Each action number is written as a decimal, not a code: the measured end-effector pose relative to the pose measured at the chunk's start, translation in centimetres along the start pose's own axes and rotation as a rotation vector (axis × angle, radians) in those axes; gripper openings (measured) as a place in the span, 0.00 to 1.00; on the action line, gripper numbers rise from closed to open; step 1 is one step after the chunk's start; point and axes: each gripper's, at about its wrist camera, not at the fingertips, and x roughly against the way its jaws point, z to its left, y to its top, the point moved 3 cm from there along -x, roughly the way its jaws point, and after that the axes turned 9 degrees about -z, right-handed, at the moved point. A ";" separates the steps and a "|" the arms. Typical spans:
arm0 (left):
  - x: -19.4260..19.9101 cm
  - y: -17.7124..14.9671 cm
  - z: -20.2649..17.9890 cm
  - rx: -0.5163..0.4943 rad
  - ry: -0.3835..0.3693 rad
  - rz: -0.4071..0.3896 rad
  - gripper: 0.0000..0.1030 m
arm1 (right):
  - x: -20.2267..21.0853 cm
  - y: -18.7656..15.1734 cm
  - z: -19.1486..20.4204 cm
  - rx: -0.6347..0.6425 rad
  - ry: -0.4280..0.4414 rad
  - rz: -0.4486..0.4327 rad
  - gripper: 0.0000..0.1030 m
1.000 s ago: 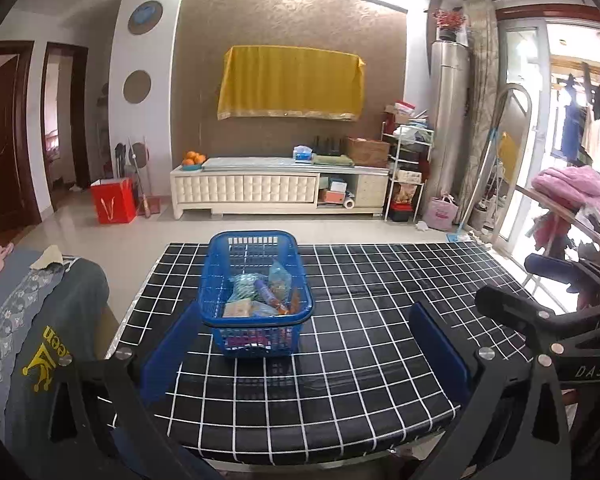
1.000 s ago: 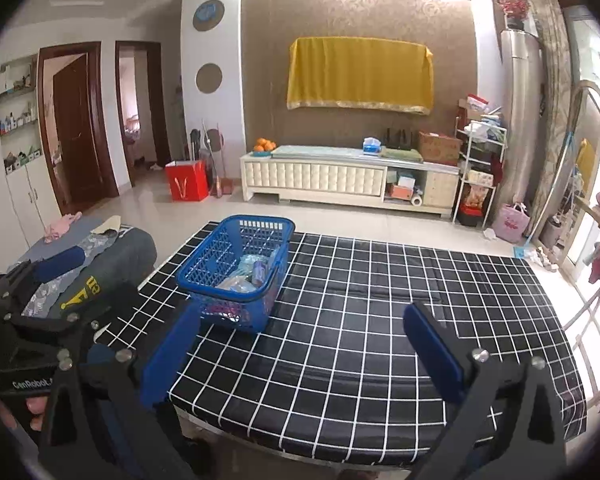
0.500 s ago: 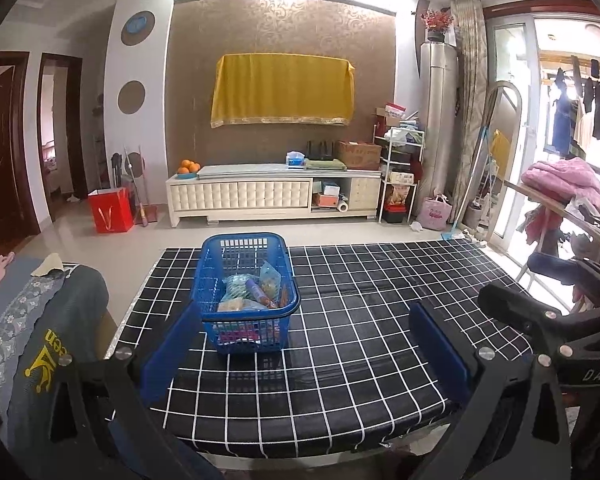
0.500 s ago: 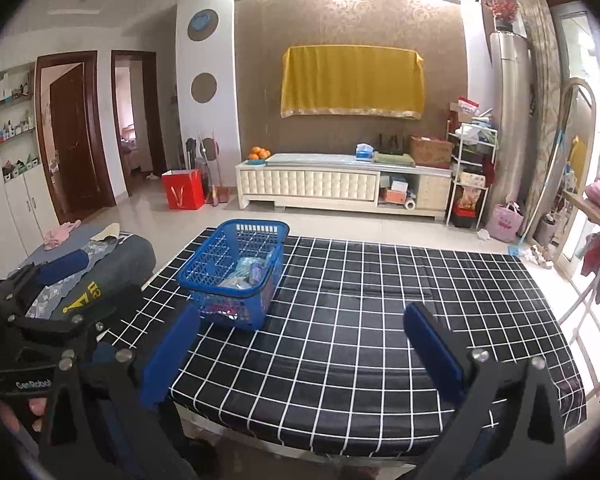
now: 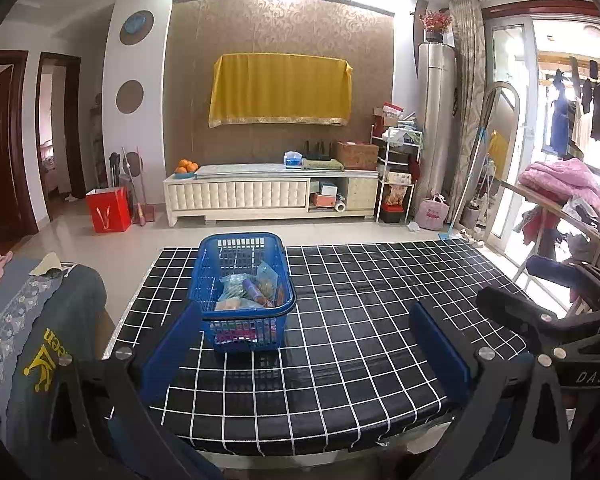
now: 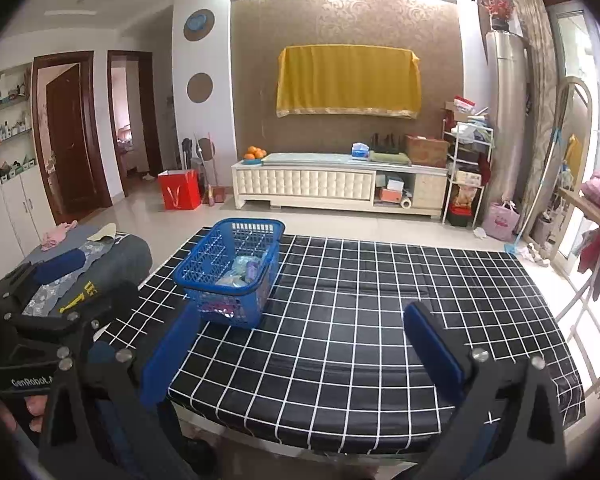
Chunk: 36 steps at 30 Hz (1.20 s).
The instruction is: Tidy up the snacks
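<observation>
A blue plastic basket (image 5: 244,288) holding a heap of wrapped snacks (image 5: 248,292) stood on the left part of a table (image 5: 360,320) covered in a black cloth with a white grid. The rest of the cloth lay bare to the basket's right. Both claws hung over the table's near edge, empty and clear of the basket. The left claw (image 5: 304,344) had its blue fingers (image 5: 440,344) spread wide apart, its left finger lying in front of the basket's near left corner in the left wrist view. The right claw (image 6: 300,350) was likewise spread wide, with the basket at far left in its view. Across the tiled floor, a yellow cloth (image 5: 280,88) draped the far wall above a low white cabinet (image 5: 268,194) bearing a bowl of oranges (image 5: 186,167). A red bag (image 5: 108,214) stood on the floor to the cabinet's left.
</observation>
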 end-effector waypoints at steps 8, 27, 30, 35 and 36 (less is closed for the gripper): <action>0.0 -0.3 0.1 0.006 -0.010 0.009 1.00 | -0.3 -0.3 0.1 -0.006 -0.012 0.016 1.00; 0.5 -0.5 -0.5 -0.011 -0.001 -0.002 1.00 | -0.2 -0.6 -0.1 -0.015 -0.012 0.019 1.00; 0.5 -0.5 -0.5 -0.017 -0.001 -0.006 1.00 | -0.1 -0.6 -0.2 -0.015 -0.012 0.019 1.00; 0.6 -0.4 -0.6 -0.015 -0.002 -0.006 1.00 | -0.1 -0.6 -0.2 -0.015 -0.012 0.018 1.00; 0.5 -0.4 -0.6 -0.015 -0.002 -0.005 1.00 | -0.1 -0.6 -0.2 -0.013 -0.013 0.018 1.00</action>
